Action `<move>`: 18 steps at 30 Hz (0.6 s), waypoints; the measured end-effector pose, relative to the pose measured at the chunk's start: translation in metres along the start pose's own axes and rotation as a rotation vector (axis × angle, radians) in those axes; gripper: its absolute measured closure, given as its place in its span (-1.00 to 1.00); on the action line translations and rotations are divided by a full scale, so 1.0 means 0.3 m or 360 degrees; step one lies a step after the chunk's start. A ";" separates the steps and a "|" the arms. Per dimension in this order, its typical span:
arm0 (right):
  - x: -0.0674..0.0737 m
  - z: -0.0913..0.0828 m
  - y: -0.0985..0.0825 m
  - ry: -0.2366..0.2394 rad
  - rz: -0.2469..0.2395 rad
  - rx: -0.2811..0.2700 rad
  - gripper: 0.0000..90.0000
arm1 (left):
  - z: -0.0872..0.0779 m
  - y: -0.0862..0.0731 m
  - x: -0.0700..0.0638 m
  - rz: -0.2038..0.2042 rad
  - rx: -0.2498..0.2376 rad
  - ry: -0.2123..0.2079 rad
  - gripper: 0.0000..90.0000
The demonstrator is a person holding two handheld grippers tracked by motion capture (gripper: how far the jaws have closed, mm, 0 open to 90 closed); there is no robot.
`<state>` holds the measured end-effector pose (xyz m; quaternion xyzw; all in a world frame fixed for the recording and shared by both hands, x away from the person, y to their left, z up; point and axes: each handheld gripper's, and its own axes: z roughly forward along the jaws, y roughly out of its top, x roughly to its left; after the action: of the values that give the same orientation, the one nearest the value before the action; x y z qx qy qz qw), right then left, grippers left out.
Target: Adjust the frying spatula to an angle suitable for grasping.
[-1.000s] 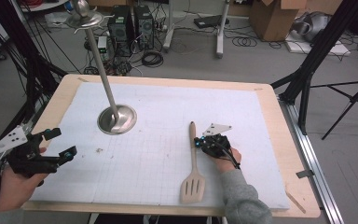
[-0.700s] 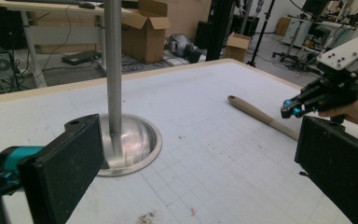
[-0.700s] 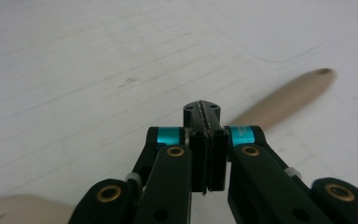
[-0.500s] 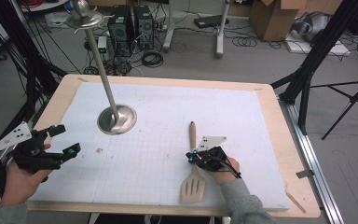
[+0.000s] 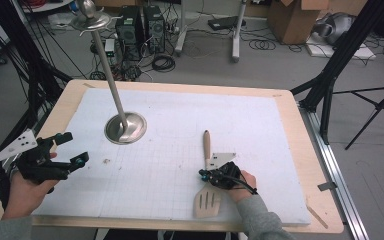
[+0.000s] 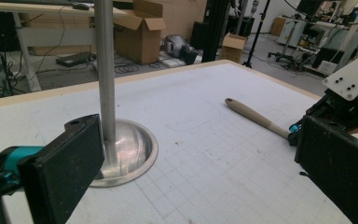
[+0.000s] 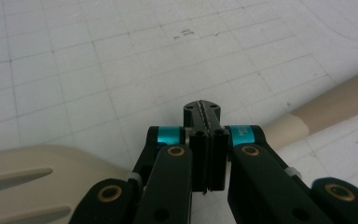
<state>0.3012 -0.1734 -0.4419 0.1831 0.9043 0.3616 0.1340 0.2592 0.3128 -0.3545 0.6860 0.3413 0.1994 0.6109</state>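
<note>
1. The desk (image 5: 300,150) carries a white gridded mat (image 5: 180,165) over nearly its whole top, with a rim of bare wood showing round it.
2. A tall metal stand (image 5: 125,127) sits on the left half of the mat, its round base flat on the grid and its pole leaning up and away toward the far edge. In the left gripper view the stand (image 6: 121,149) rises just beyond the left jaw, between that gripper and the far side of the desk.
3. The spatula (image 5: 207,192) lies on the right half of the mat, slotted blade toward the person and handle pointing away; it is well apart from the stand.
4. The right gripper (image 5: 215,176) is over the neck of the spatula, where handle meets blade. In the right gripper view its jaws are pressed together, pads flat against each other, with the spatula (image 7: 321,112) lying crosswise just past their tips, blade to the left and handle to the right. Nothing is pinched between them.
5. The left gripper (image 5: 72,150) hovers near the left edge of the desk with jaws spread wide and nothing between them; the spatula handle (image 6: 256,116) lies far off toward its right jaw.
6. Against a second ago, the right gripper has slid along the handle toward the blade; the spatula itself lies as it did, and the left gripper has shifted only slightly.
</note>
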 end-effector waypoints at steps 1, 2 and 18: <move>0.000 -0.005 -0.003 -0.0003 0.0007 0.0004 1.00 | 0.001 0.000 0.000 0.0002 0.0000 -0.0001 -0.96; -0.001 -0.009 -0.007 -0.0001 0.0007 0.0001 1.00 | 0.003 0.000 0.000 0.0000 0.0000 -0.0004 -0.96; -0.031 -0.068 -0.054 0.0002 0.0016 0.0004 1.00 | 0.002 -0.001 0.002 -0.0003 0.0003 -0.0008 -0.96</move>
<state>0.2983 -0.2006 -0.4379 0.1876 0.9039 0.3613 0.1315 0.2600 0.3128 -0.3549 0.6866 0.3407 0.1968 0.6114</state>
